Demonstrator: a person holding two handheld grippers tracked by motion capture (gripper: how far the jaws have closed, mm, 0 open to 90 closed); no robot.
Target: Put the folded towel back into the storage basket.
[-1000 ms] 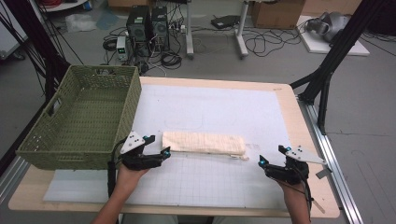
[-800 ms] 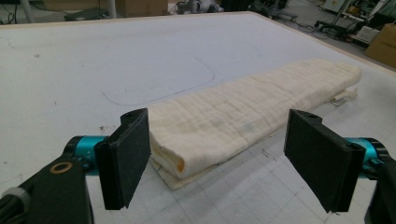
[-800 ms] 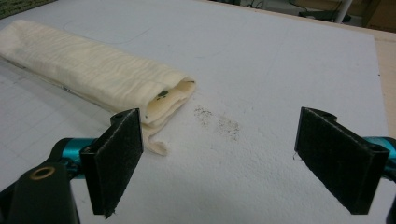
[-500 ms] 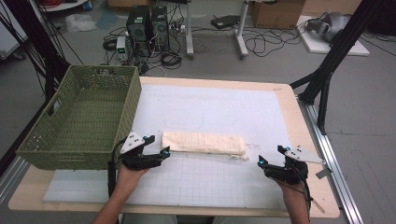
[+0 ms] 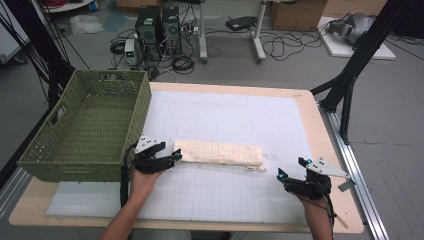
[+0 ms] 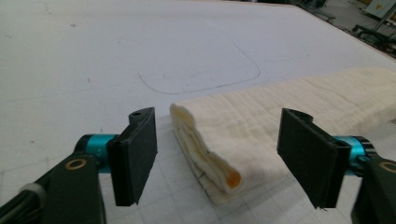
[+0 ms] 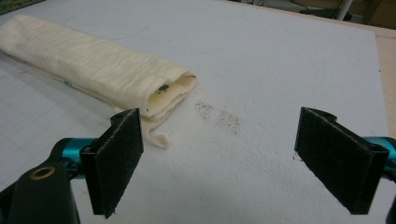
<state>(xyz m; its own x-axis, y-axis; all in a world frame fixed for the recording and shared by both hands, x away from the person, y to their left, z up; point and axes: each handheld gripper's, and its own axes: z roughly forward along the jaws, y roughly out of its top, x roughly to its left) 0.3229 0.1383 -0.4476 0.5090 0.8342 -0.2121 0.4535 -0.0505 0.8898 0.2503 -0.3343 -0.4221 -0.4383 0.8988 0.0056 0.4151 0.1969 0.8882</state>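
A cream cloth [image 5: 220,152], folded into a long roll, lies across the white mat. Its layered left end [image 6: 219,163] sits between the jaws of my left gripper [image 5: 176,155] [image 6: 218,140]. Those jaws have just been closing, but both pads [image 6: 137,154] still stand apart from the fabric, so the gripper is open. My right gripper [image 5: 291,168] [image 7: 224,135] is wide open with bare mat between its jaws. It stays a short way off the cloth's right end [image 7: 163,93], which lies beside its left jaw.
A green woven basket [image 5: 75,167] stands on the table's left side, right beside my left hand. A small dark smudge [image 7: 219,116] marks the mat near the cloth's right end. Beyond the table's far edge, cables and computer cases [image 5: 157,27] sit on the floor.
My left gripper has edged slightly toward the cloth's left end. The right gripper and the cloth have not moved.
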